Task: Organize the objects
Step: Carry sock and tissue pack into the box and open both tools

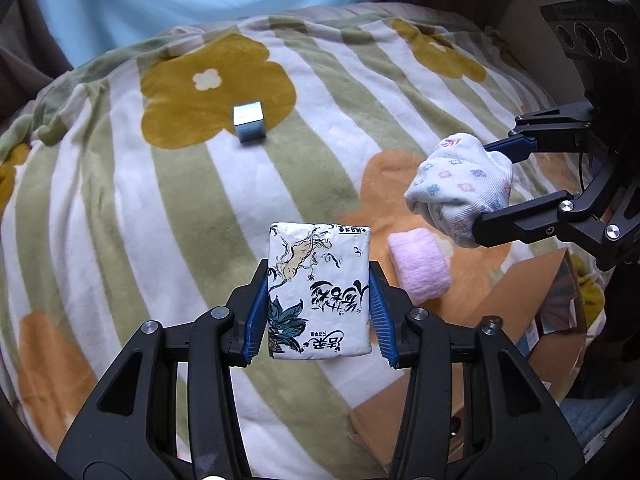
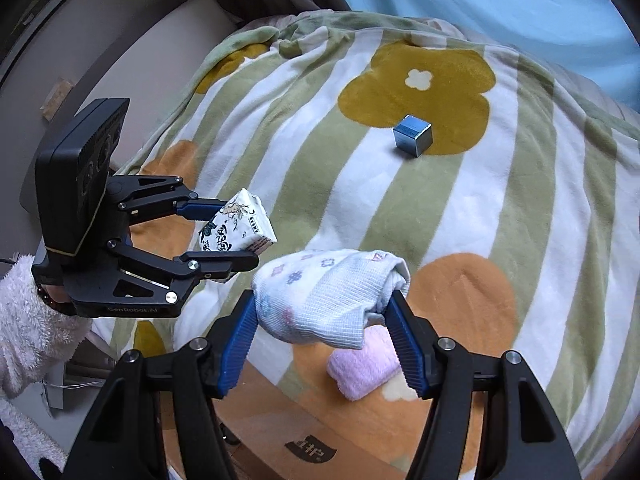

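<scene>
My left gripper (image 1: 318, 300) is shut on a white tissue pack (image 1: 318, 292) with printed drawings and holds it above the blanket; it also shows in the right wrist view (image 2: 238, 226). My right gripper (image 2: 326, 316) is shut on a rolled white sock (image 2: 328, 296) with small flower prints, also seen in the left wrist view (image 1: 460, 188). A pink rolled towel (image 1: 418, 266) lies on the blanket under the sock (image 2: 362, 370). A small silver-blue cube (image 1: 250, 124) sits farther off on a yellow flower (image 2: 412, 136).
A striped, flower-patterned blanket (image 1: 120, 200) covers the bed. A brown cardboard box (image 1: 516, 320) stands open at the near edge (image 2: 304, 448). A light blue cloth (image 1: 200, 0) hangs behind the bed.
</scene>
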Tool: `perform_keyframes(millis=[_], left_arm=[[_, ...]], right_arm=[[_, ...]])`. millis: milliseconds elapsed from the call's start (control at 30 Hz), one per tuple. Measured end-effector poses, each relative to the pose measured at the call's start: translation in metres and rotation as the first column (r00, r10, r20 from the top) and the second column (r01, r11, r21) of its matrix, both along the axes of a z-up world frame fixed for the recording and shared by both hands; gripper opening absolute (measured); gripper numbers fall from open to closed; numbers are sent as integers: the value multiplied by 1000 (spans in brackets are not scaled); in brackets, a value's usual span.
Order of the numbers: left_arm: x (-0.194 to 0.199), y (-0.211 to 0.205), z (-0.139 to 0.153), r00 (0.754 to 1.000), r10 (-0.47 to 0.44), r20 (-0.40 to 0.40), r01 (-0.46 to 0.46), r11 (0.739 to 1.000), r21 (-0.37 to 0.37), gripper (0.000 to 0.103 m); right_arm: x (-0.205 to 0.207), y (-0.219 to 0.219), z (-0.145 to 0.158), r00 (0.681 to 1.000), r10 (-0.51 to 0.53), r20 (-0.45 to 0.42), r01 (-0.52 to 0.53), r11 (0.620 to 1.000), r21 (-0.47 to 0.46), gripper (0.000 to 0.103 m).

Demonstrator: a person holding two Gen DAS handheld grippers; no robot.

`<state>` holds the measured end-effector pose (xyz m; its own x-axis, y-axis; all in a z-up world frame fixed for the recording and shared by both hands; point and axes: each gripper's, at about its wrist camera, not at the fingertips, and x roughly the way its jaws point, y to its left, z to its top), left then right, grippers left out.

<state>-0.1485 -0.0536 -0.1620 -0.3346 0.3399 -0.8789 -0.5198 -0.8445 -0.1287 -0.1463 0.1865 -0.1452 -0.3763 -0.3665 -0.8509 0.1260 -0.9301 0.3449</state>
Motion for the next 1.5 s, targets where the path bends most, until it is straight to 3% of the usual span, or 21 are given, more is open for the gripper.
perform_keyframes(millis=[200,600,933,1133,1500], left_arm=[[50,2,31,999,23,-45,-22,999,31,42],[156,18,37,989,145,24,-147,985,85,42],[212,27,-15,966,238,105,-246,967,66,42],[229,38,-45,965,233,124,-239,971,33,42],[228,53,-54,971,210,116,-214,977,22,42]], right_arm=[[40,-9,27,998,-16,-68,17,1000,6,60],[149,-31,58,990,-118,-81,122,991,48,60],[209,-46,19,977,-210,-31,212,968,136,60],[229,-42,-16,959,-283,21,278,951,135,60],[232,-30,-29,943,-331,24,325,937,129,60]])
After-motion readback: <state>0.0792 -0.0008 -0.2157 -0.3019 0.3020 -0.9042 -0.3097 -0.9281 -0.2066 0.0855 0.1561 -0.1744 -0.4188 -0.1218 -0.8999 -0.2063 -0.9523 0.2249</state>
